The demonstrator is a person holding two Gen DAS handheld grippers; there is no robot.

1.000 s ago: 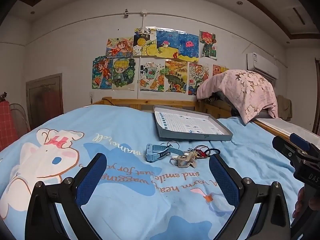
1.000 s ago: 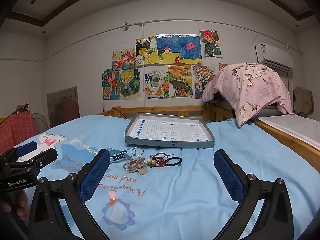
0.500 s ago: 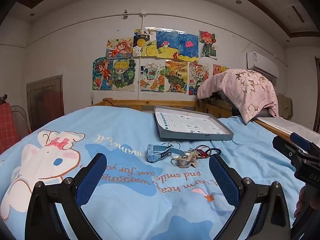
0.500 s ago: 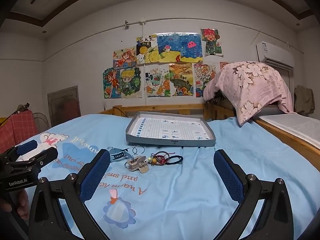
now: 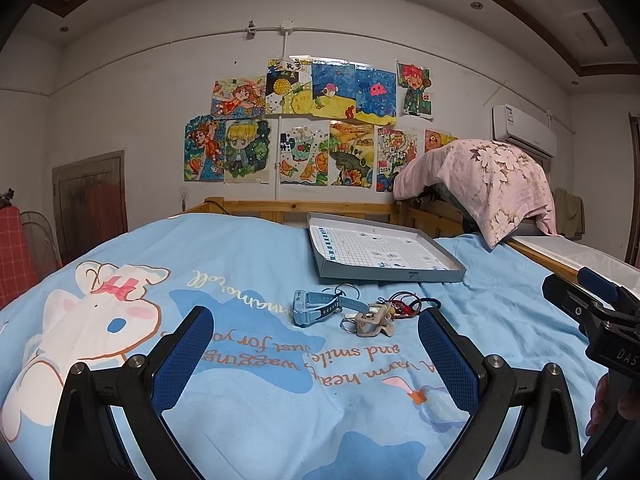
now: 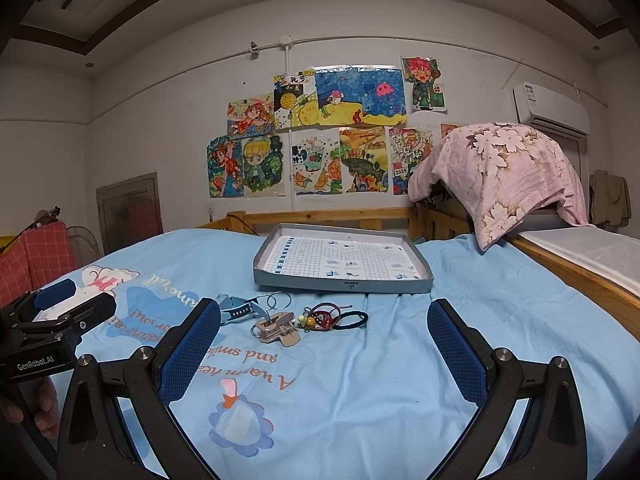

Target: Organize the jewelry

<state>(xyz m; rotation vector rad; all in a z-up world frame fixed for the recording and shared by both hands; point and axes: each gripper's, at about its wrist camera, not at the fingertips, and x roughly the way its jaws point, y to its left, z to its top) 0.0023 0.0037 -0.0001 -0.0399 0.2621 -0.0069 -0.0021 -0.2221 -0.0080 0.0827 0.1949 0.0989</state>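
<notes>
A small pile of trinkets lies on the light blue bedsheet: a blue watch (image 5: 314, 309) (image 6: 239, 311), a beige hair claw clip (image 5: 370, 322) (image 6: 278, 329), thin metal rings (image 6: 279, 301), and dark hair ties with red and yellow beads (image 5: 408, 305) (image 6: 334, 317). Behind them sits a shallow grey box lid (image 5: 394, 276) (image 6: 344, 286) lined with grid-printed paper. My left gripper (image 5: 316, 354) is open, short of the pile with nothing between its blue pads. My right gripper (image 6: 324, 350) is open too, just in front of the pile.
A wooden bed rail (image 6: 320, 216) runs behind the box lid. At the right a pink floral blanket (image 6: 504, 176) is draped over a second bed frame. Drawings cover the back wall. Each handheld gripper, with part of a hand, shows at the edge of the other's view.
Both views have drifted slightly; the pile and box lid sit a touch nearer in the right wrist view. Both grippers stay open and nothing on the bed has moved.
</notes>
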